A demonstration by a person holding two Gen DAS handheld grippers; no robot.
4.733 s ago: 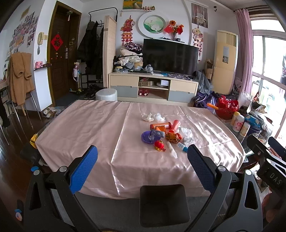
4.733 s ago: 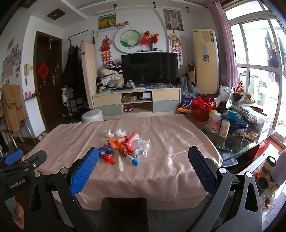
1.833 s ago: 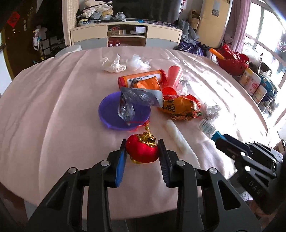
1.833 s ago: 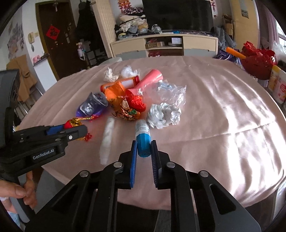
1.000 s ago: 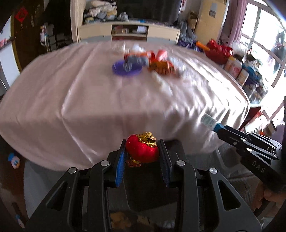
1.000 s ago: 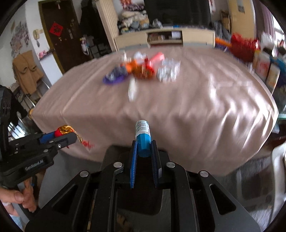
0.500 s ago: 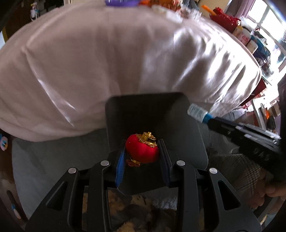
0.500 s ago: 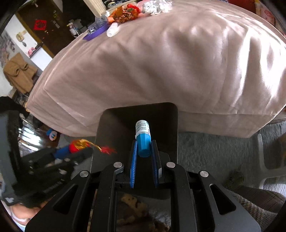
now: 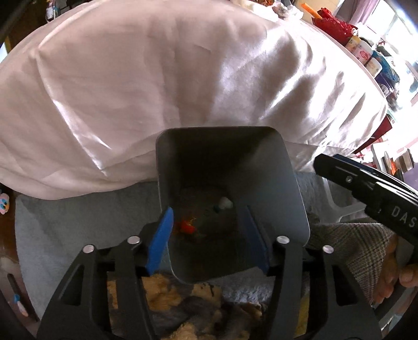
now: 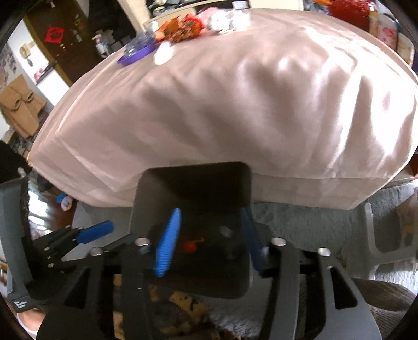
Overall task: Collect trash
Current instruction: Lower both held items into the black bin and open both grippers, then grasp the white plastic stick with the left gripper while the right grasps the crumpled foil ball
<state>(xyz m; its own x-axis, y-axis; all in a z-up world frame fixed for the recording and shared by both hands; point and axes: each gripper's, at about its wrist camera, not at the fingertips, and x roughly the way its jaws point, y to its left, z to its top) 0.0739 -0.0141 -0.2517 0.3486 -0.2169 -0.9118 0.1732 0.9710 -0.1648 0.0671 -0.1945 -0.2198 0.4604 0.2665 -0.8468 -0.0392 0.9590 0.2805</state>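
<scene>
A dark grey bin (image 9: 277, 167) (image 10: 193, 180) stands on the floor against the table's draped front. Both grippers hang over its mouth, pointing steeply down. My left gripper (image 9: 209, 235) has its jaws opening with nothing between them. The red lantern ornament (image 9: 186, 227) (image 10: 190, 244) lies at the bin's bottom. My right gripper (image 10: 209, 240) is likewise opening and empty. The small blue-capped bottle (image 9: 223, 204) (image 10: 225, 231) lies in the bin beside the ornament. More trash (image 10: 180, 26) and a purple dish (image 10: 135, 56) lie on the table top.
The pink tablecloth (image 9: 162, 78) hangs down just behind the bin. A grey rug (image 9: 62, 225) covers the floor around it. A white chair leg (image 10: 371, 235) stands to the right. Bottles and a red basket (image 9: 331, 22) sit beyond the table's right end.
Both grippers have opened. The red ornament dropped from the left one and the bottle from the right one into the bin. Both hands came slightly lower over the bin.
</scene>
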